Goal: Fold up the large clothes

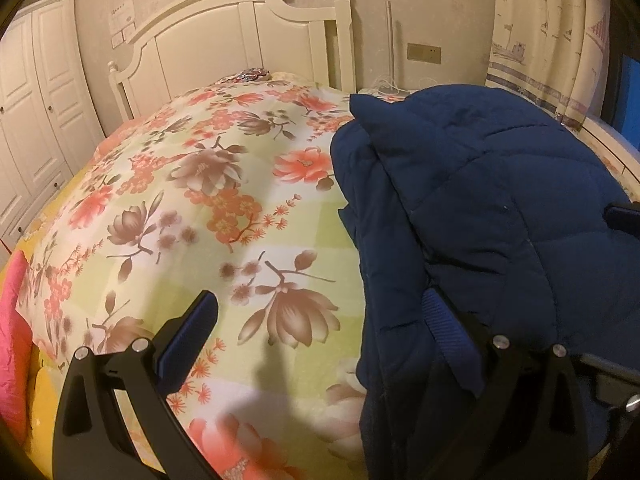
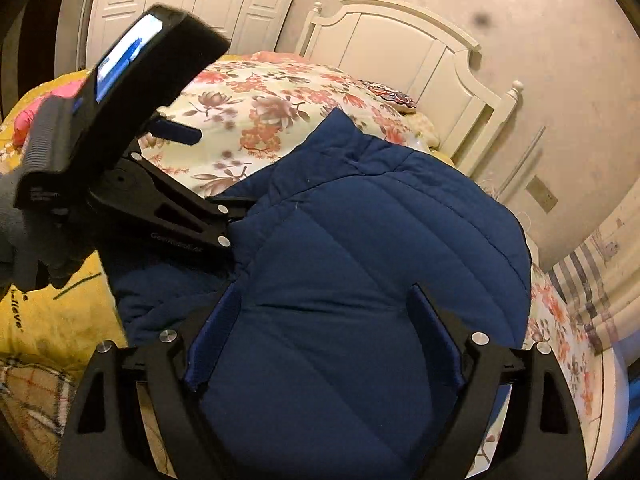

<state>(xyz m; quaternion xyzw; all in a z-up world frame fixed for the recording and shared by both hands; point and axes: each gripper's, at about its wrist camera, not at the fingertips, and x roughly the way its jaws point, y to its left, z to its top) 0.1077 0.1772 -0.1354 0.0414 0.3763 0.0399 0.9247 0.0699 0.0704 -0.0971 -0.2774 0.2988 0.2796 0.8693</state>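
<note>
The navy quilted jacket [image 2: 360, 264] lies bunched on the floral quilt [image 1: 200, 200], on the side of the bed away from the white wardrobe [image 1: 36, 92] and well down from the cream headboard [image 1: 224, 40]. The right gripper [image 2: 328, 340] hangs over the jacket with its jaws spread wide; the padded cloth fills the gap between the blue pads [image 2: 212, 336], but they are not pinching it. The left gripper [image 1: 320, 312] is spread just as wide at the jacket's near edge: one finger stands clear over bare quilt, the other is half buried in the jacket's folds. It is released, not clamped on anything.

The right wrist view catches what the other cannot: the left gripper [image 2: 208, 168] from outside, a lit screen [image 2: 128, 52] mounted on top of it, a grey-gloved hand [image 2: 24, 224] holding it, and its far finger poking out over the quilt. It also shows a yellow blanket [image 2: 60, 320] beside the jacket. The left wrist view alone shows a pink cushion [image 1: 12, 320] at the quilt's wardrobe-side edge and the printed curtain [image 1: 540, 40] beyond the jacket.
</note>
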